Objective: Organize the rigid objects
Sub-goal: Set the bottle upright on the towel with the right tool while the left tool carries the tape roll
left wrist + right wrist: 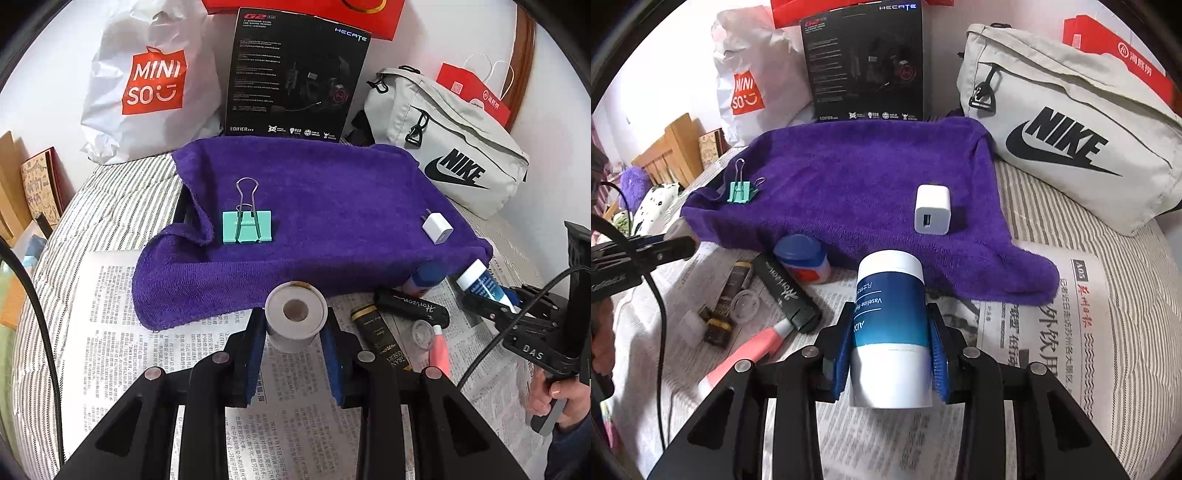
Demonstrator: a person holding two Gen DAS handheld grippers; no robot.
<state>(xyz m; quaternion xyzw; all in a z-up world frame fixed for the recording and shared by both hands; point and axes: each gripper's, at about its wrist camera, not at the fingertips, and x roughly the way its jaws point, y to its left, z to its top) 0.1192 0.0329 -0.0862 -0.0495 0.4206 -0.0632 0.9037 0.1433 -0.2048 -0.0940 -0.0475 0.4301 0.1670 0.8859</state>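
Left wrist view: the left gripper (295, 332) pinches a small white roll (295, 317) above the newspaper (118, 332). Right gripper (891, 343) clamps a blue-and-white tube (890, 325) near the purple towel (849, 177), where a green binder clip (740, 190) and white charger (932, 209) lie.

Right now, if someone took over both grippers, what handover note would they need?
Left gripper: shut on the tape roll, just off the towel's near edge.
Right gripper: shut on the blue-and-white tube.
On the purple towel: green binder clip and white charger.
Not yet on the towel, lying on the newspaper: black Horizon case, pink tube, blue-lidded jar, black-gold box.
Likely next: set both held items on the towel, then the rest.
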